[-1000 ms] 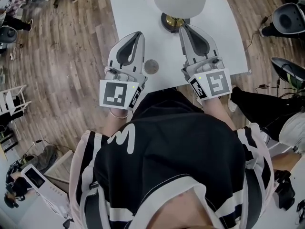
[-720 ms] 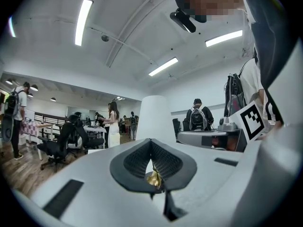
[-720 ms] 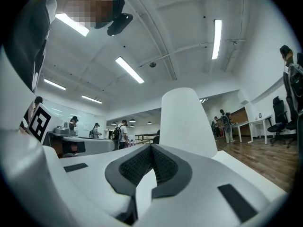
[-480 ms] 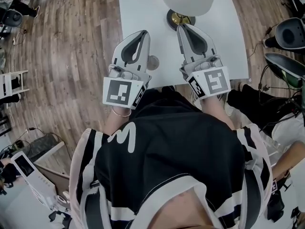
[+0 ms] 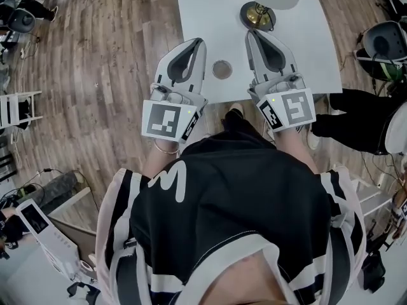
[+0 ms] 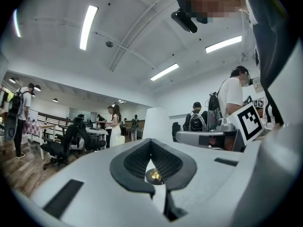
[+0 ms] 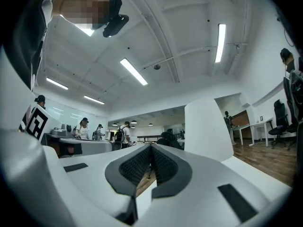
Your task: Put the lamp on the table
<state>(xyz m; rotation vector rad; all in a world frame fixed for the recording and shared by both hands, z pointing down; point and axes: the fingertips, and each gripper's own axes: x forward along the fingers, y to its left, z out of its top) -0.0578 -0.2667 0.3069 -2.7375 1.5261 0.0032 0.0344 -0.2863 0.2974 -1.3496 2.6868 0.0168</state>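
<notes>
Bright overhead strip lights (image 6: 88, 27), fisheye-warped edges

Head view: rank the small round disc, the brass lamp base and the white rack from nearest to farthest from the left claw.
1. Small round disc: on the table, just right of the left claw.
2. Brass lamp base: farther up the table, to the right.
3. White rack: off the table, at the picture's left edge.

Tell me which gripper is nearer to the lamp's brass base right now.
Right. The right gripper has its shut jaws just short of the brass base, pointing toward it. The left gripper is farther off, out to the base's left.
</notes>
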